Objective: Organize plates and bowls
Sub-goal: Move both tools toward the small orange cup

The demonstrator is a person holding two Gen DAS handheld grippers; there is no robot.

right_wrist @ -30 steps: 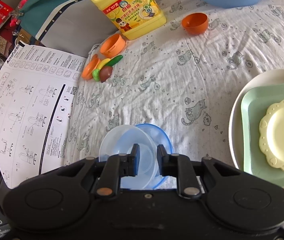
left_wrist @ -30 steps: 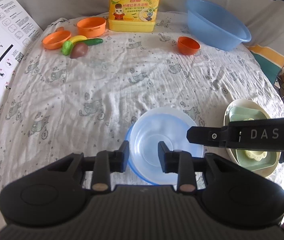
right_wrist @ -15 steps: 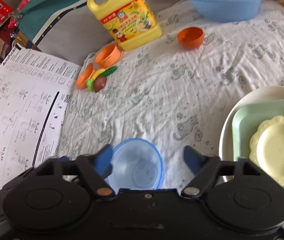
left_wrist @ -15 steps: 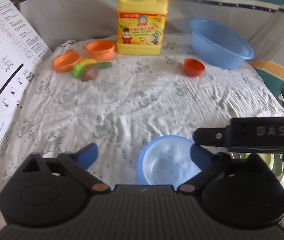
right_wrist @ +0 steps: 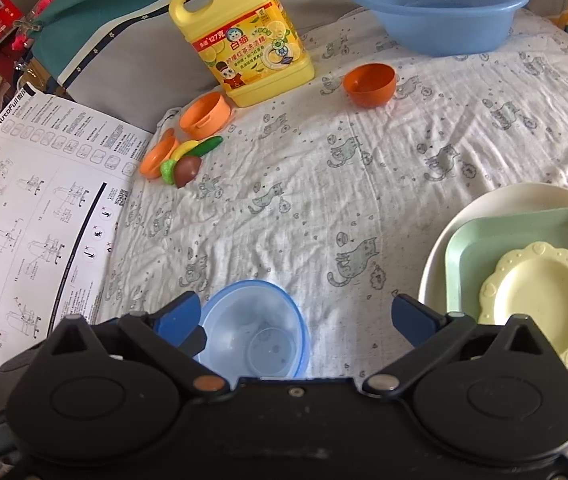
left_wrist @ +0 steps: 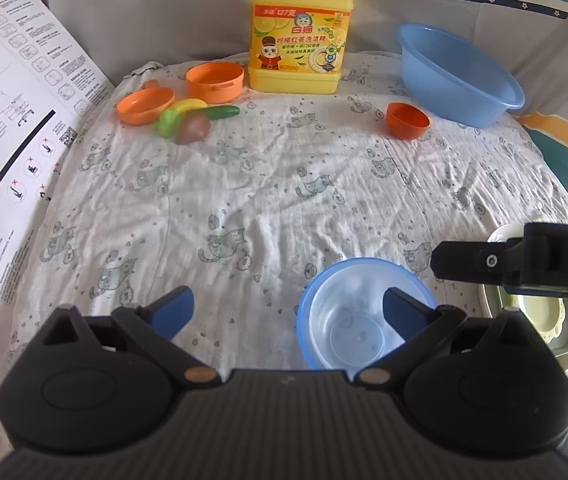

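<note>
Two nested bowls, a clear one inside a blue one, sit on the cat-print cloth close in front of both grippers. My left gripper is open and empty, with the bowls beside its right finger. My right gripper is open and empty, with the bowls beside its left finger. A stack of plates lies at the right: a cream plate, a green square plate on it, and a yellow scalloped plate on top. A small orange bowl stands farther back.
A yellow detergent jug and a large blue basin stand at the back. An orange cup, an orange lid and toy vegetables lie at the back left. A printed instruction sheet lies at the left.
Both grippers were shut on the bowl rims one second ago; both have opened, let go and pulled back. The clear bowl now sits squarely nested in the blue one.
</note>
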